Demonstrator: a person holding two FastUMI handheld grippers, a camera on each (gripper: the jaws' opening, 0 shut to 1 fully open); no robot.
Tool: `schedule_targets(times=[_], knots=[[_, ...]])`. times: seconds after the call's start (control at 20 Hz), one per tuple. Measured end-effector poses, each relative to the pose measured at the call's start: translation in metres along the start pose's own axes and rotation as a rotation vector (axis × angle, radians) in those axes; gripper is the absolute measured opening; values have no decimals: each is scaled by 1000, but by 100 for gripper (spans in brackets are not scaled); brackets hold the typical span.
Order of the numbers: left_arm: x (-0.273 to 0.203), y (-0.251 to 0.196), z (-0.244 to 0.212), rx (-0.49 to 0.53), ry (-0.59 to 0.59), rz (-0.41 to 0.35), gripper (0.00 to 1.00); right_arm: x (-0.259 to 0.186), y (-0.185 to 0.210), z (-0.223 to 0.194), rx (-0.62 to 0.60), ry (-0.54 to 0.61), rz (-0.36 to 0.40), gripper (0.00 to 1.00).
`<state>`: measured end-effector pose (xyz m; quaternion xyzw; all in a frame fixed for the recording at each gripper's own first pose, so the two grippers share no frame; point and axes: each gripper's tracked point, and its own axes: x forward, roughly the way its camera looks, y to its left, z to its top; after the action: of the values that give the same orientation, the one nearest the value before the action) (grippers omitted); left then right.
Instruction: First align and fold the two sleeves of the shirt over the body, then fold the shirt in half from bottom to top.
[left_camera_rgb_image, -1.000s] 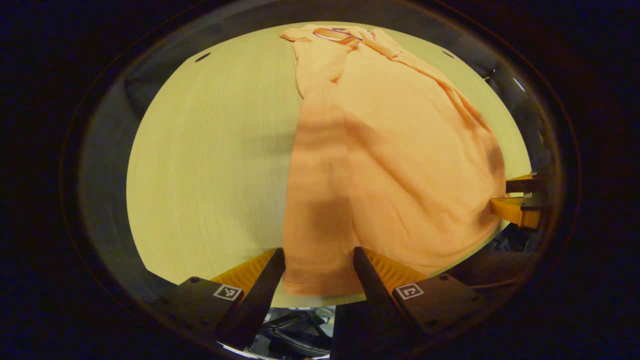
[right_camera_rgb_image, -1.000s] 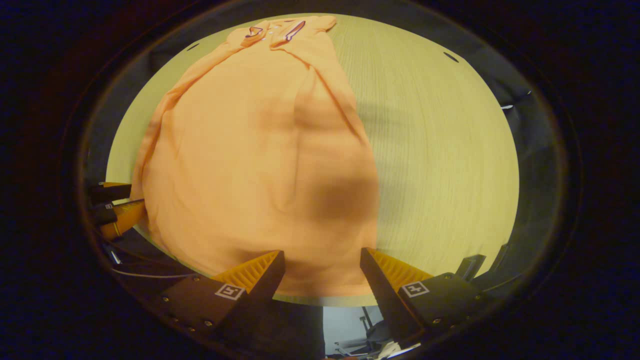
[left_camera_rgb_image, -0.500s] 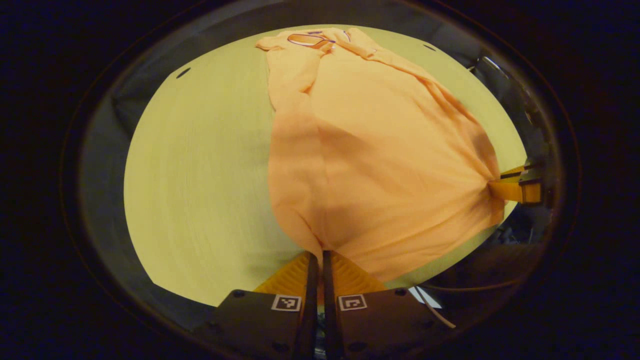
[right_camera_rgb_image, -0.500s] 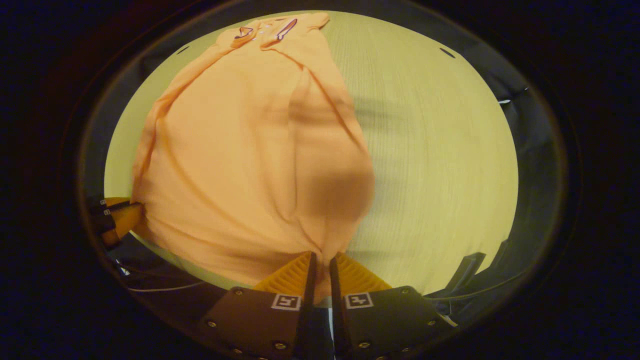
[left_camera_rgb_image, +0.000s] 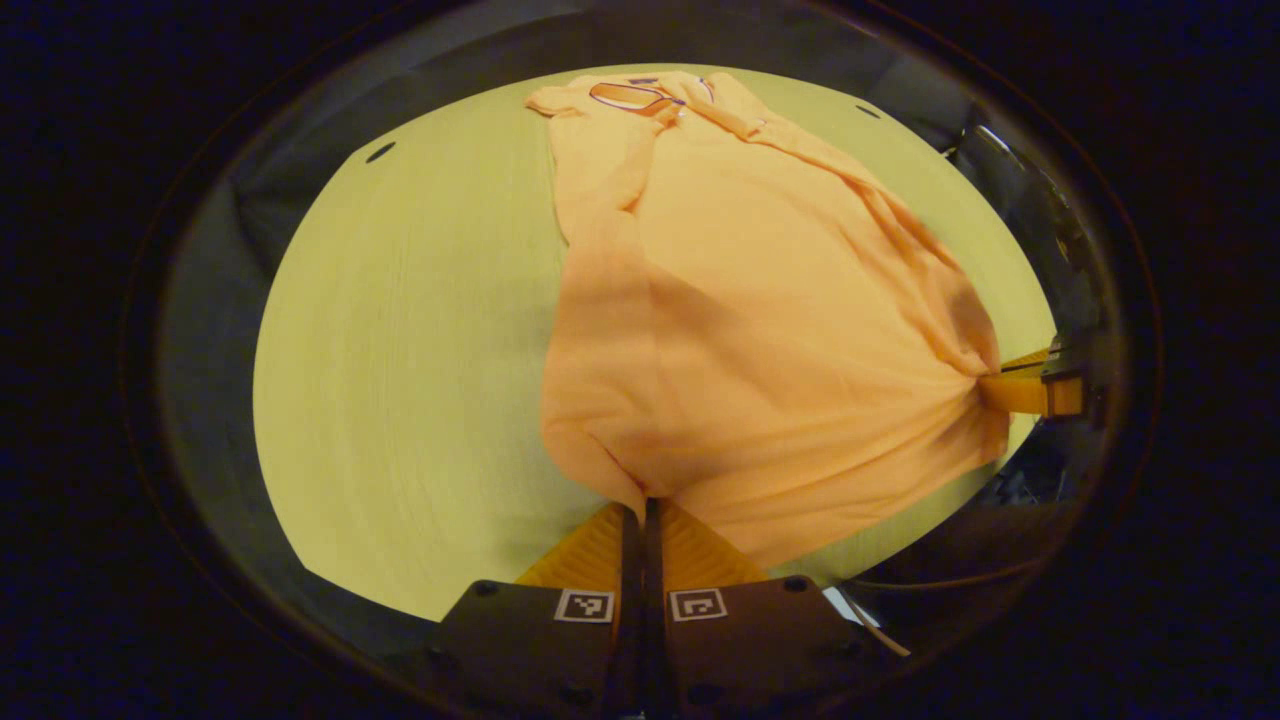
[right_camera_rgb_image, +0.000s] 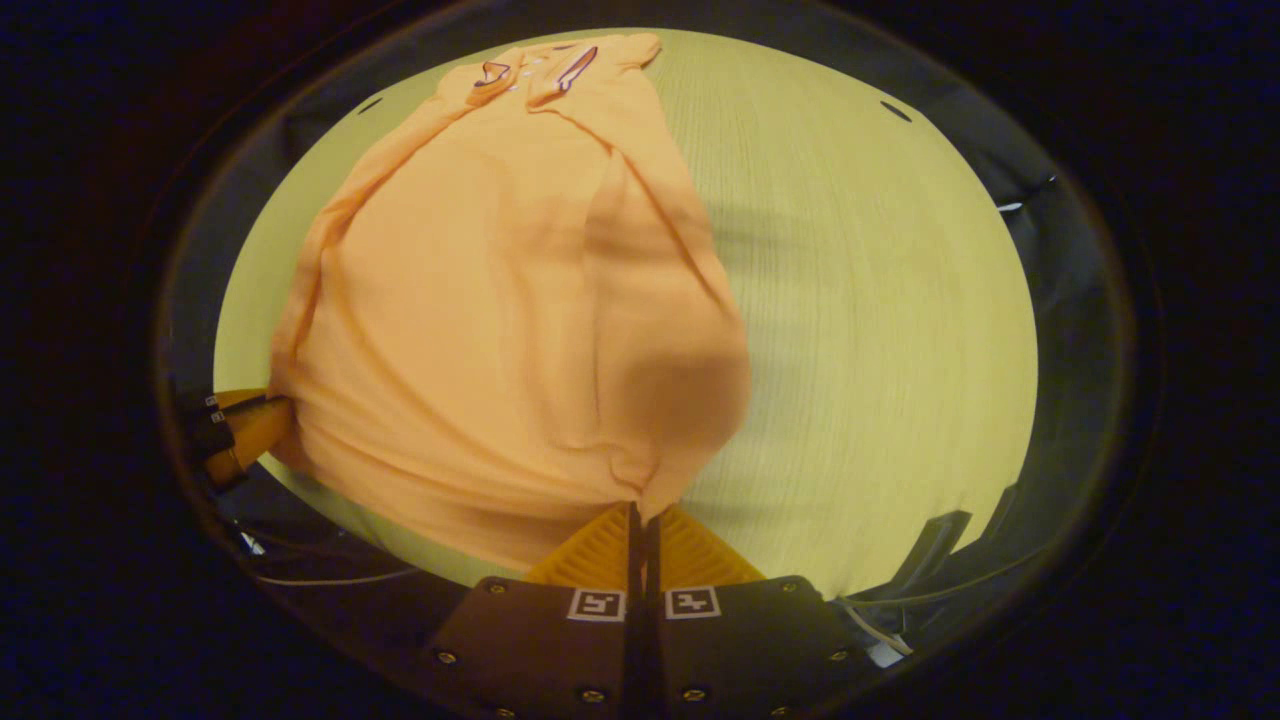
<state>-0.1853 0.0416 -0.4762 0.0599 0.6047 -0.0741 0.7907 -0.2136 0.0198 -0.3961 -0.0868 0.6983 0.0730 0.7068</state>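
Observation:
An orange shirt (left_camera_rgb_image: 740, 300) lies lengthwise on a pale wooden table (left_camera_rgb_image: 400, 350), collar (left_camera_rgb_image: 640, 95) at the far end, both sleeves folded over the body. My left gripper (left_camera_rgb_image: 640, 505) is shut on the shirt's hem at its near left corner. In the right gripper view the same shirt (right_camera_rgb_image: 500, 300) spreads to the left, and my right gripper (right_camera_rgb_image: 640, 510) is shut on the hem's near right corner. Each gripper also shows at the edge of the other's view: the right gripper (left_camera_rgb_image: 1030, 385) and the left gripper (right_camera_rgb_image: 235, 435), both pinching the hem.
The table's bare wood extends to the left of the shirt in the left gripper view and to the right (right_camera_rgb_image: 880, 330) in the right gripper view. Dark booth cloth surrounds the table. Cables (right_camera_rgb_image: 320, 575) hang below the near edge.
Both grippers went from open around the hem to shut on it. The cloth has bunched at each pinch, and the hem has lifted slightly off the table.

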Motion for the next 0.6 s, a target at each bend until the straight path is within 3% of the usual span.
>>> schedule_targets(times=[0.6], knots=[[-40,29,96,-29,-127,9,7,-53,8,106,68,-176,66,0]])
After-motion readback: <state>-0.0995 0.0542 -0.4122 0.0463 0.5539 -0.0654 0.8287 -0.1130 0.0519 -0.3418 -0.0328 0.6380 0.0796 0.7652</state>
